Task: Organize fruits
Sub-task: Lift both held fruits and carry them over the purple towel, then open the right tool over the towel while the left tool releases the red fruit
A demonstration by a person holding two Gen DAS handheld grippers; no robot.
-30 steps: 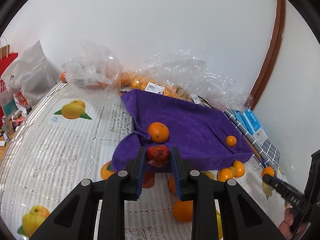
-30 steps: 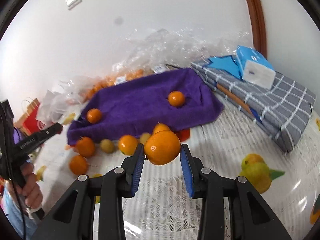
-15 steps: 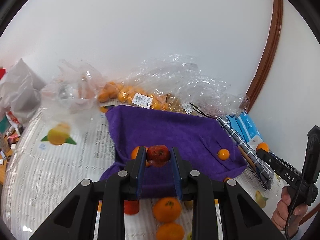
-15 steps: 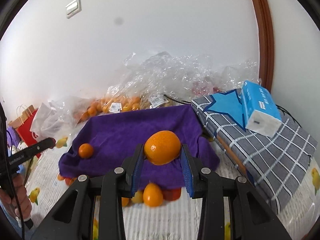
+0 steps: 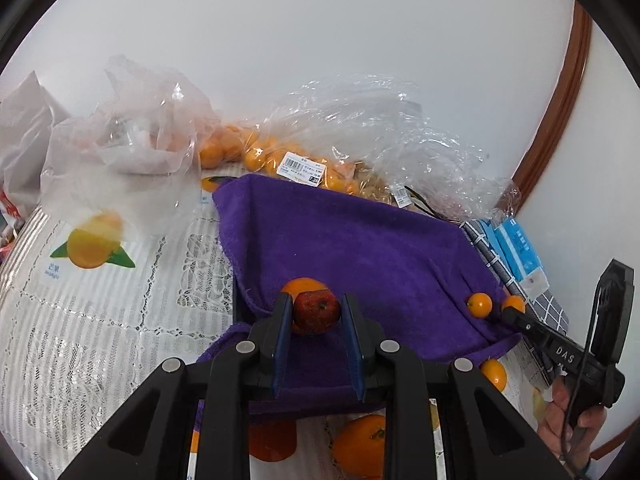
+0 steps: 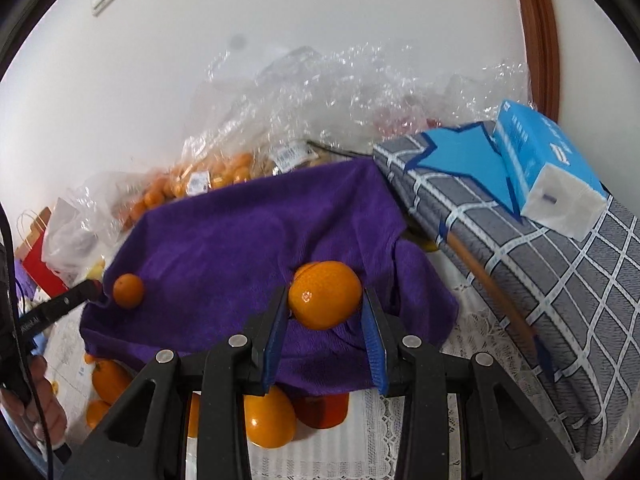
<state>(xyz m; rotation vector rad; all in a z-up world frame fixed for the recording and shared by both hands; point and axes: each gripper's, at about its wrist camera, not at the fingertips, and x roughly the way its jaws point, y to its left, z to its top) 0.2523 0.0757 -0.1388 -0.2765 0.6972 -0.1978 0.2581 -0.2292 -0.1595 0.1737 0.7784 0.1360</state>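
Transport step. Left claw (image 5: 316, 314) clamps a small red fruit (image 5: 316, 312); right claw (image 6: 325, 308) clamps an orange (image 6: 325, 294). Both above the purple towel (image 5: 360, 248). Next: lower, release.

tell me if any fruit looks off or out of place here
The small dark red fruit clamped in the left gripper looks mottled and dull among bright oranges. Several loose oranges lie off the purple towel, under its front edge.
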